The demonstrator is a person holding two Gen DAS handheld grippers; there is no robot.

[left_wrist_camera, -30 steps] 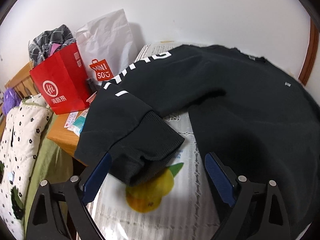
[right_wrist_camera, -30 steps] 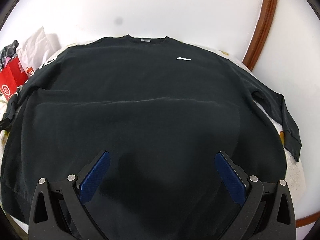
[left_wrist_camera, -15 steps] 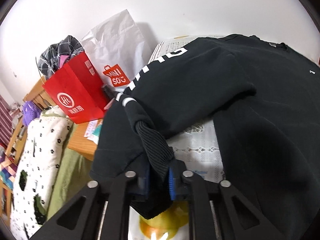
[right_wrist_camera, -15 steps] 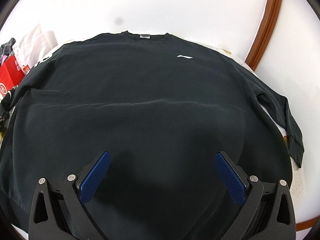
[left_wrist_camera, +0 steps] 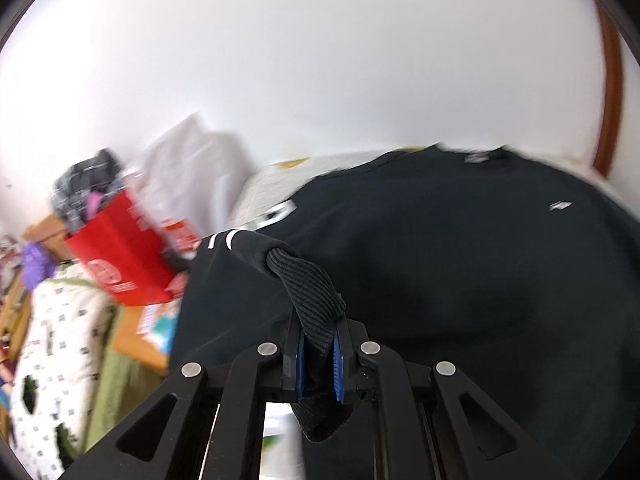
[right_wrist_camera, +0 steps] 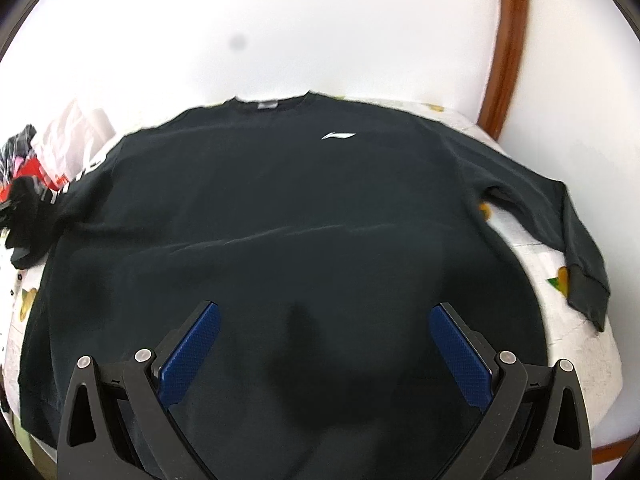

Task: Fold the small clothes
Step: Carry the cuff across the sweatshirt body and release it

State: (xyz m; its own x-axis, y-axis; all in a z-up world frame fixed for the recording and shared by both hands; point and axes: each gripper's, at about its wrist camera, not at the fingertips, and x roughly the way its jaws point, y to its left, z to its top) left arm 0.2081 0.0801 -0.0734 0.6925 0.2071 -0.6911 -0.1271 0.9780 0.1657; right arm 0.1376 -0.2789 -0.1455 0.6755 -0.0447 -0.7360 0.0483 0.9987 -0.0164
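White wall backs a patterned tablecloth where the black sweatshirt lies spread flat. Left gripper is clamped on its ribbed sleeve cuff; right gripper hangs wide apart above the hem, holding nothing.

The left wrist view is smeared by motion blur: the print on the red bag cannot be read. The sweatshirt is cut off below, and its hem is hidden behind the right hand-held gripper.

Both wrist views look steeply down, close over the black sweatshirt: the left from its sleeve side, the right centred.
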